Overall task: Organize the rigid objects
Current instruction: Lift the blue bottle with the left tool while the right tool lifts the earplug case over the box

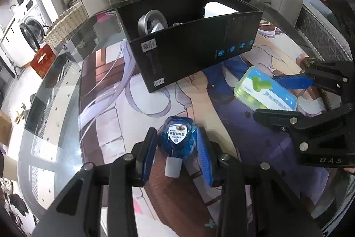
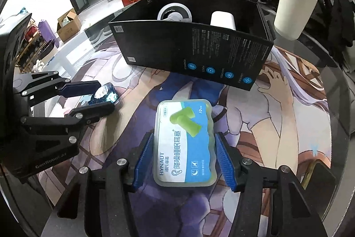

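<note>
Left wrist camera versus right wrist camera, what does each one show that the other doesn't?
Only the left wrist view shows the blue bottle's eye label and white cap, with the left gripper closed on the blue bottle.

Only the right wrist view shows the earplug case's full printed lid, gripped by the right gripper, plus cardboard boxes on the floor.

Both show the black box holding a white cylinder and a round grey device, and the cream cup.
</note>
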{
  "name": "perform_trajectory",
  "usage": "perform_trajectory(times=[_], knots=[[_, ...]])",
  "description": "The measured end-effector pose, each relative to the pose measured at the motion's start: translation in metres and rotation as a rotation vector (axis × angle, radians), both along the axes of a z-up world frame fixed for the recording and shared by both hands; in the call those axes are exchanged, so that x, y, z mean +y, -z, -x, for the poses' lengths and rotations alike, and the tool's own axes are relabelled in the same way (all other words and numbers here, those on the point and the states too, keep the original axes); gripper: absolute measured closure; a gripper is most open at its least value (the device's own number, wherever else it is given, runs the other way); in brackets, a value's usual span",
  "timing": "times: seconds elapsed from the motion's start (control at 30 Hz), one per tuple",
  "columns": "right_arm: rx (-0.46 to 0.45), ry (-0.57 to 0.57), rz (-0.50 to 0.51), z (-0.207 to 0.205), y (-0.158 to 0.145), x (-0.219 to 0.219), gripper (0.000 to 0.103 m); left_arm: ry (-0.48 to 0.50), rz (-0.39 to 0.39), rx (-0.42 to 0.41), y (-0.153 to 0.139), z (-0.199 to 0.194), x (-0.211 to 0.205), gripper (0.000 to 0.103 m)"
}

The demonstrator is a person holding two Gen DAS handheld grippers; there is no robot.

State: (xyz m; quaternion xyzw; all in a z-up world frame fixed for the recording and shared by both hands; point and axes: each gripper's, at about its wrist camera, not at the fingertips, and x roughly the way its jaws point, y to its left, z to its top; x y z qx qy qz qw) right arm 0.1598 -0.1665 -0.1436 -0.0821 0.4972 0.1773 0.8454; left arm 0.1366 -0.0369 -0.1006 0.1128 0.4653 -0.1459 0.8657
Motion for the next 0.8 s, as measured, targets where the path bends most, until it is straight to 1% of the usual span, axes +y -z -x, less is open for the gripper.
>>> perform_trajectory(times=[0.07, 0.1, 0.27, 0.4, 0.47, 0.57, 0.67, 0.77, 0.8], knots=[[-0.002, -0.003, 0.016, 0.000, 0.002, 0.003, 0.046, 0.001, -0.001, 0.000, 0.000, -0.001, 0.000, 0.069], [-0.006, -0.008, 0.027, -0.001, 0.002, 0.006, 0.046, 0.006, 0.006, 0.005, 0.000, -0.001, 0.000, 0.073], [-0.013, -0.007, 0.036, -0.002, 0.003, 0.012, 0.047, 0.019, -0.017, -0.006, -0.001, 0.001, -0.006, 0.074], [-0.023, 0.015, 0.009, -0.002, -0.001, 0.009, 0.047, 0.015, -0.004, -0.022, -0.006, 0.002, -0.006, 0.074], [-0.031, 0.015, -0.002, -0.001, -0.007, 0.008, 0.047, 0.018, 0.006, -0.048, -0.013, 0.004, -0.006, 0.074], [-0.061, 0.023, -0.032, 0.003, -0.019, 0.006, 0.047, 0.022, 0.032, -0.113, -0.031, 0.010, -0.006, 0.074], [-0.146, 0.028, -0.056, 0.013, -0.041, 0.006, 0.047, 0.024, 0.061, -0.227, -0.059, 0.020, -0.005, 0.074], [-0.278, 0.037, -0.101, 0.028, -0.072, 0.004, 0.047, 0.018, 0.097, -0.358, -0.087, 0.034, 0.000, 0.074], [-0.351, 0.040, -0.113, 0.037, -0.085, 0.004, 0.047, 0.011, 0.113, -0.406, -0.096, 0.039, 0.003, 0.074]])
